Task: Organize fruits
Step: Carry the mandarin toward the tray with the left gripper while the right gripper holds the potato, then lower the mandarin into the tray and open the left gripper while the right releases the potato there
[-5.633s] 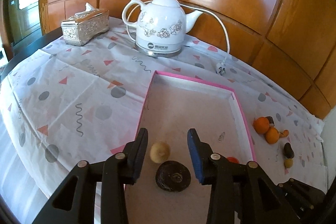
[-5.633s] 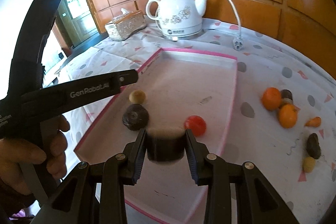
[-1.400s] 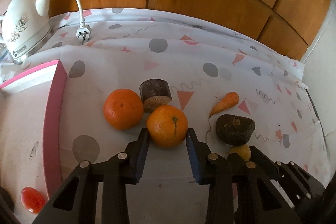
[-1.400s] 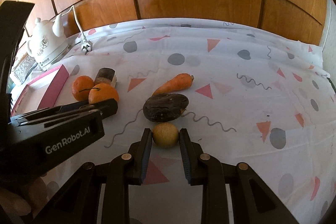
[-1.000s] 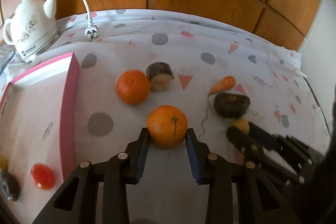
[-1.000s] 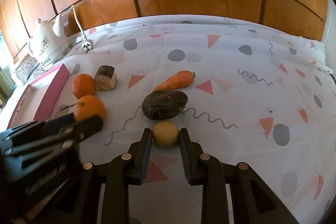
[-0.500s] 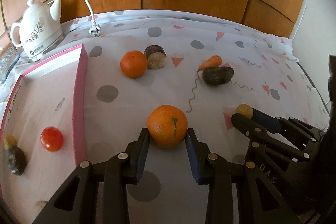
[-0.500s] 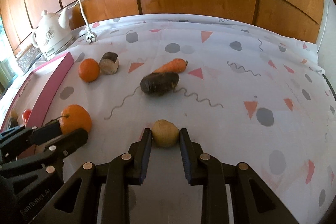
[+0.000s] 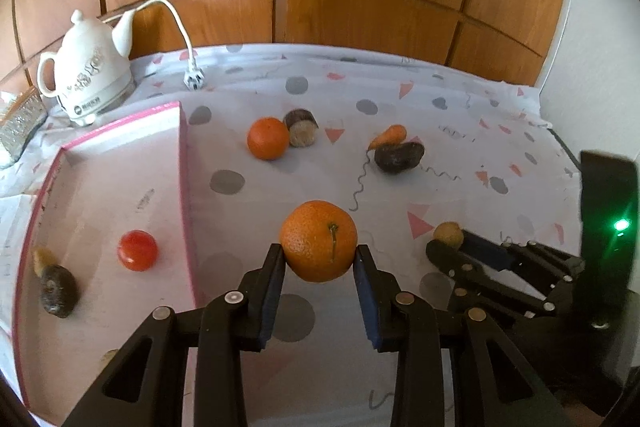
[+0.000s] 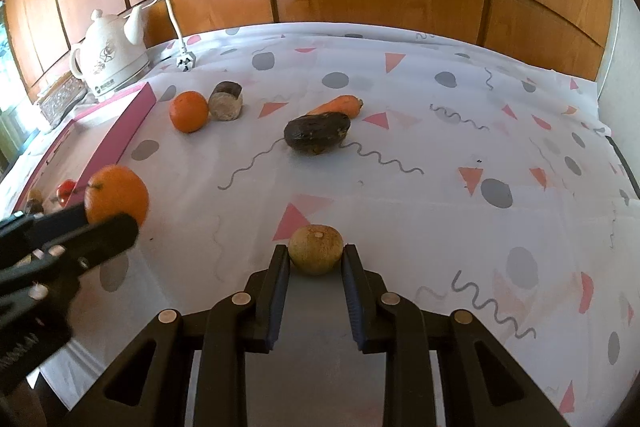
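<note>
My left gripper (image 9: pixel 319 259) is shut on an orange (image 9: pixel 318 240) and holds it above the tablecloth, right of the pink-rimmed tray (image 9: pixel 185 163). My right gripper (image 10: pixel 316 259) is shut on a small tan round fruit (image 10: pixel 316 249), lifted above the cloth; it also shows in the left wrist view (image 9: pixel 449 233). The held orange shows in the right wrist view (image 10: pixel 117 194). In the tray lie a red tomato (image 9: pixel 137 250), a dark fruit (image 9: pixel 57 290) and a small tan piece (image 9: pixel 41 257). On the cloth stay a second orange (image 9: pixel 267 138), a dark cut piece (image 9: pixel 301 128), a carrot (image 9: pixel 387 136) and a dark oblong fruit (image 9: pixel 399 157).
A white kettle (image 9: pixel 86 79) with its cord and plug (image 9: pixel 193 79) stands at the back left beside a silver tissue box (image 9: pixel 18 121). Wooden wall panels close the far side. A white wall borders the table's right edge (image 9: pixel 556 135).
Both grippers have drawn back and up from the fruit pile, each carrying its fruit. The tray and its contents show more on the left.
</note>
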The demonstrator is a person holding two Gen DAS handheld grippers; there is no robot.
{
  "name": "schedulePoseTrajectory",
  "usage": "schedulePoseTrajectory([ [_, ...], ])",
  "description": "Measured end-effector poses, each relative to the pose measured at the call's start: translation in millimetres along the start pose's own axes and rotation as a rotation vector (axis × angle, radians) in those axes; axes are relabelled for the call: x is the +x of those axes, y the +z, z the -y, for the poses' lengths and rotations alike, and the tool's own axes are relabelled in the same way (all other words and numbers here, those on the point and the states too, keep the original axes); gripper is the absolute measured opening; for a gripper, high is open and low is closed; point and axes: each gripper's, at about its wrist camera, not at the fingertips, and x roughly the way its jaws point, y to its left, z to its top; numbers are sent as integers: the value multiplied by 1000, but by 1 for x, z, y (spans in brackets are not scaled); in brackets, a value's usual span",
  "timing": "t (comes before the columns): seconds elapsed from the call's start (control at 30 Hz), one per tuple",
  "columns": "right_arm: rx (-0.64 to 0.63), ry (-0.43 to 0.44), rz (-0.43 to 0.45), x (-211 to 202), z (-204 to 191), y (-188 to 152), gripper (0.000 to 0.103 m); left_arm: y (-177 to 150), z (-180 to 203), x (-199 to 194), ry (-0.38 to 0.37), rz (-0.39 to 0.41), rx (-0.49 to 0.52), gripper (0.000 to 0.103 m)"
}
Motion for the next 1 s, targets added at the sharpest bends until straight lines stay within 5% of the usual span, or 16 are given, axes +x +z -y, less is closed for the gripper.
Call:
schedulePoseTrajectory([
  [0.77, -45, 12, -22, -4, -26, -5, 26, -8, -60, -33, 73, 50, -146, 36],
  [1.0, -54, 88, -23, -9, -41, 1, 26, -8, -87, -39, 107, 62, -211, 36],
])
